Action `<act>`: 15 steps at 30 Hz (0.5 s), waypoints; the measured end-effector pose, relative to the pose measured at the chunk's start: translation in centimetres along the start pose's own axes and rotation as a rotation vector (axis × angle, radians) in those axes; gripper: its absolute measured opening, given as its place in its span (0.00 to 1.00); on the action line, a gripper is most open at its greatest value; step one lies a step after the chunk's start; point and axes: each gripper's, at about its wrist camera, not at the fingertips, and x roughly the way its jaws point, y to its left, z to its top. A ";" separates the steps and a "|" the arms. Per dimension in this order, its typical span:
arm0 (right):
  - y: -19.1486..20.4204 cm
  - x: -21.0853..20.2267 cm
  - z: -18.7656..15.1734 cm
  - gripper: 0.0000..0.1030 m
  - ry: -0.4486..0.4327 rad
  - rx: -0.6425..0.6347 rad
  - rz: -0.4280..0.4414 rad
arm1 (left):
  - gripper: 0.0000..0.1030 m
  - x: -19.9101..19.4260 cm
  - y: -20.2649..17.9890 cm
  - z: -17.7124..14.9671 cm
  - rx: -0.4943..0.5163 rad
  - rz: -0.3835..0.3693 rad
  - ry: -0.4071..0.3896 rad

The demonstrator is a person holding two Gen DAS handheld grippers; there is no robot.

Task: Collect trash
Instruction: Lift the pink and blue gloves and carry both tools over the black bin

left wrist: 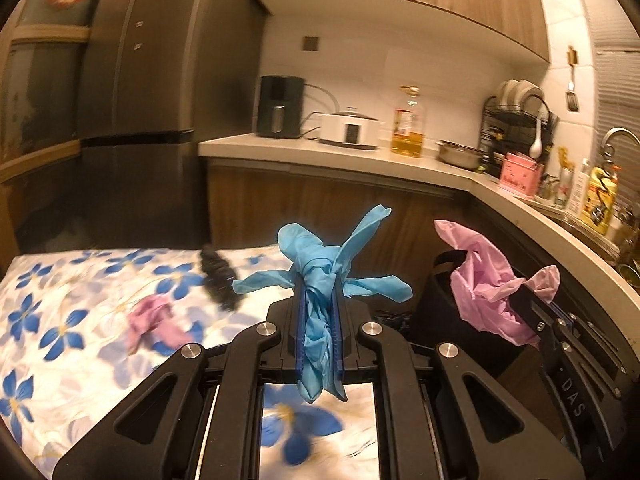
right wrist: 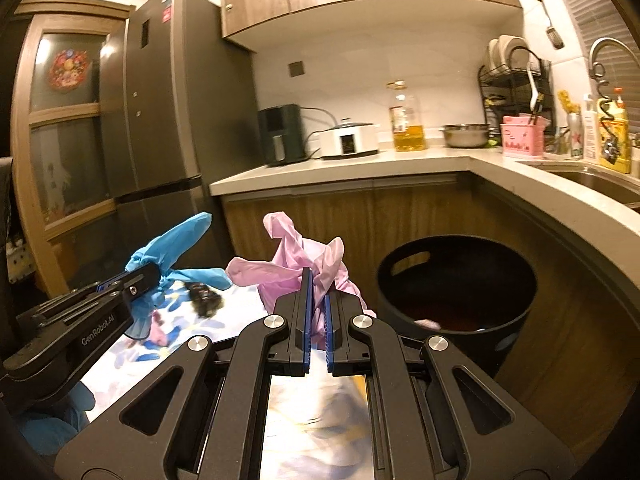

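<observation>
Between my left gripper (left wrist: 320, 300) pads a blue glove (left wrist: 324, 276) is pinched tight; my right gripper (right wrist: 317, 300) clamps a pink glove (right wrist: 304, 268). Both hang above the flowered table (left wrist: 80, 280), with the black bin (right wrist: 456, 280) just right. I should bring each fully over the rim before opening, because loose glove fingers can catch there.

Left hand-held gripper (left wrist: 319, 292) and right hand-held gripper (right wrist: 318, 292) both clamped, side by side, angled slightly downward.
</observation>
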 end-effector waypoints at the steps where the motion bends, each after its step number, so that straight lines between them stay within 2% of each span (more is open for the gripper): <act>1: -0.6 0.0 0.2 0.05 -0.004 0.002 -0.013 | 0.10 0.3 -0.7 0.2 0.011 -0.012 -0.002; 15: -6.9 0.3 1.7 0.05 -0.035 0.023 -0.142 | 0.10 3.6 -8.4 2.3 0.091 -0.140 -0.015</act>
